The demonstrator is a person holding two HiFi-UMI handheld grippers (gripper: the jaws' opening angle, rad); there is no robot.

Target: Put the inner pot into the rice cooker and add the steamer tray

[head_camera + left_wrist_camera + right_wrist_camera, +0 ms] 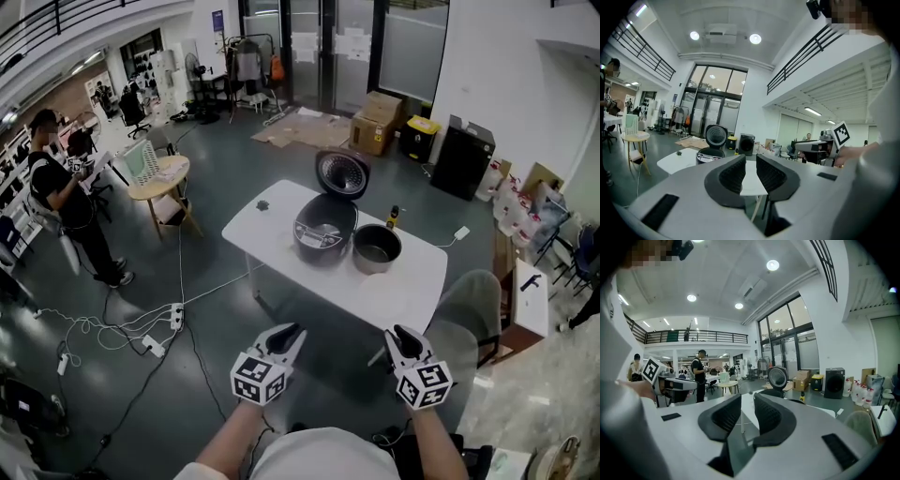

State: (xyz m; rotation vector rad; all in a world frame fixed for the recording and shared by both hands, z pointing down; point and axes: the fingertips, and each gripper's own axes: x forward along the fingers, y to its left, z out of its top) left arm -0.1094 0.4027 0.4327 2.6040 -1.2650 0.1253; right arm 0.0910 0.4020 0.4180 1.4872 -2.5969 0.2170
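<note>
**Both grippers empty and short of the desk; inner pot outside the cooker**

Two grippers, each carrying one marker cube, are held side by side, well short of the desk. The left gripper has its two dark, ribbed fingers a narrow gap apart with nothing between them. The right gripper is the same, its fingers parted and empty.

Ahead of both pairs of fingers stands one white, smooth, rectangular desk. Its long axis runs from in front of the right fingers away to the far left.

One rice cooker, round and dark grey, stands upright on it, beyond the left fingers and a little to their right. Its one lid is raised at the far side, the round inner face turned toward the fingers.

One inner pot, round and of dull grey metal, stands upright with its mouth up. It is outside the cooker and just beside it, beyond the right fingers and slightly to their left. Being round, it has no long axis.

One small bottle with a yellow cap stands just past the pot. One grey chair sits to the right of the right fingers. Far off to the left of the left fingers, one person in dark clothes stands near one round wooden side table.
</note>
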